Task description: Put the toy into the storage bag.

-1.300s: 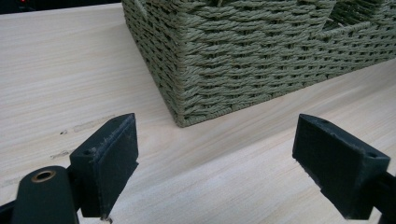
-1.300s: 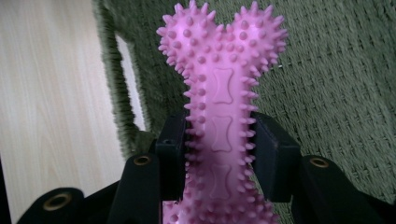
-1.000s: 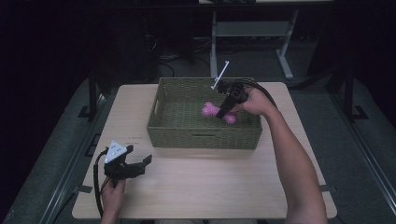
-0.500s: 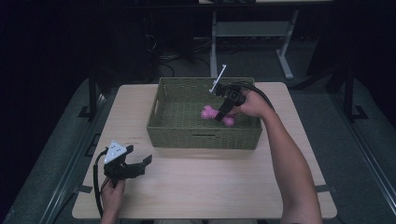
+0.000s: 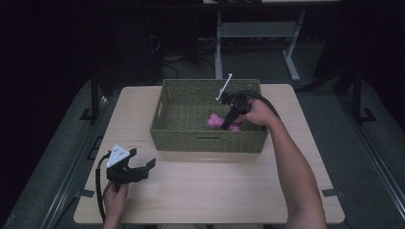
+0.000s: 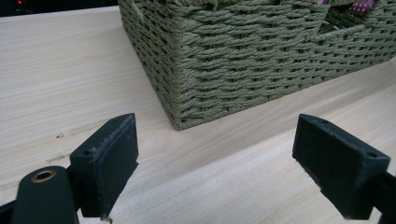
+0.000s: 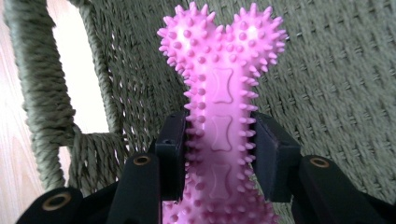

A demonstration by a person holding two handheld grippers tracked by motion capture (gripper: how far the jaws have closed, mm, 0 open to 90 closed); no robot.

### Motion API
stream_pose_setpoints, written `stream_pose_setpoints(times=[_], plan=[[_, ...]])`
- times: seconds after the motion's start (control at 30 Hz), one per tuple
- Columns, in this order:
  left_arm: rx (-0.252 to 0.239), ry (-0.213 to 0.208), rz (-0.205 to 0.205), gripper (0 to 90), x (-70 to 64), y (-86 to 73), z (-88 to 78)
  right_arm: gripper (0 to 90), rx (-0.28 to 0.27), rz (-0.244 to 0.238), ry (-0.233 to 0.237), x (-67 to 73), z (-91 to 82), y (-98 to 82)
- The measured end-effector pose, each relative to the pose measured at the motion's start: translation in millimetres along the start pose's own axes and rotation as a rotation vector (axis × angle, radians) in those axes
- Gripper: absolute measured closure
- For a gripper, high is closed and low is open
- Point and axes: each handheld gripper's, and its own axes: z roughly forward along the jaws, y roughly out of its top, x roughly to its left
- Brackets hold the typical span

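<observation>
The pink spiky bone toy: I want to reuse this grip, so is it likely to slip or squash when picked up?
The pink bone toy probably resists slipping: its nubs sit against the right gripper's pads. It looks rubbery, so likely gives slightly. Probably light.

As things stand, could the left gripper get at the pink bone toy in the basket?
Probably not directly. The left gripper sits open on the table outside the basket, whose near wall stands between, and the right gripper already clamps the pink bone toy.
</observation>
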Motion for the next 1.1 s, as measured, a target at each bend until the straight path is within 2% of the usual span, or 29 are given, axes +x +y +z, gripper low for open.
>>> stream_pose_setpoints(times=[0.53, 1.1], plan=[[0.000, -0.002, 0.000, 13.8, -0.6, 0.1, 0.5, 57.5, 0.003, 0.002, 0.021, 1.0, 6.3, 0.0], [0.002, -0.001, 0.000, 13.9, -0.5, 0.0, 1.2, 57.0, -0.009, 0.010, 0.011, -0.3, 3.8, -3.7]])
